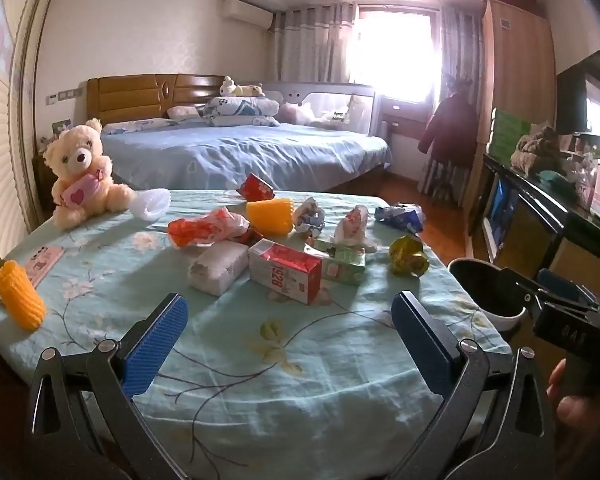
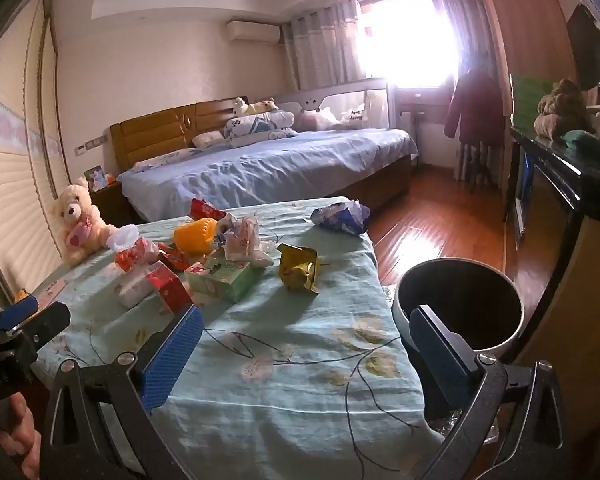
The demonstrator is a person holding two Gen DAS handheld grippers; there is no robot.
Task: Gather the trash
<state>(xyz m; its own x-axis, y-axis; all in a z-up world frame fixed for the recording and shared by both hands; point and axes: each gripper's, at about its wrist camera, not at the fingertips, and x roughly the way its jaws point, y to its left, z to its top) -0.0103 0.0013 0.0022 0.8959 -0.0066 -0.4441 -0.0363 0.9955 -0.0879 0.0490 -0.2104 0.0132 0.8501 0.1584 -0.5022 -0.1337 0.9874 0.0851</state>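
Observation:
Trash lies on a table with a light blue floral cloth [image 1: 260, 360]: a red and white carton [image 1: 286, 270], a white packet [image 1: 218, 266], a green box [image 1: 338, 262], a gold wrapper [image 1: 408, 256], a blue wrapper [image 1: 400, 216], an orange foam net [image 1: 270, 216] and crumpled wrappers [image 1: 208, 230]. The gold wrapper [image 2: 298, 266] and green box [image 2: 224, 278] also show in the right wrist view. A round bin [image 2: 460, 304] stands right of the table. My left gripper [image 1: 290, 320] is open and empty above the near cloth. My right gripper [image 2: 306, 344] is open and empty near the table's right edge.
A teddy bear [image 1: 82, 172] sits at the table's far left, an orange foam net [image 1: 20, 300] and a pink card [image 1: 44, 262] at its left edge. A bed [image 1: 240, 152] lies beyond. A dark cabinet [image 2: 560, 208] lines the right wall over wooden floor [image 2: 440, 232].

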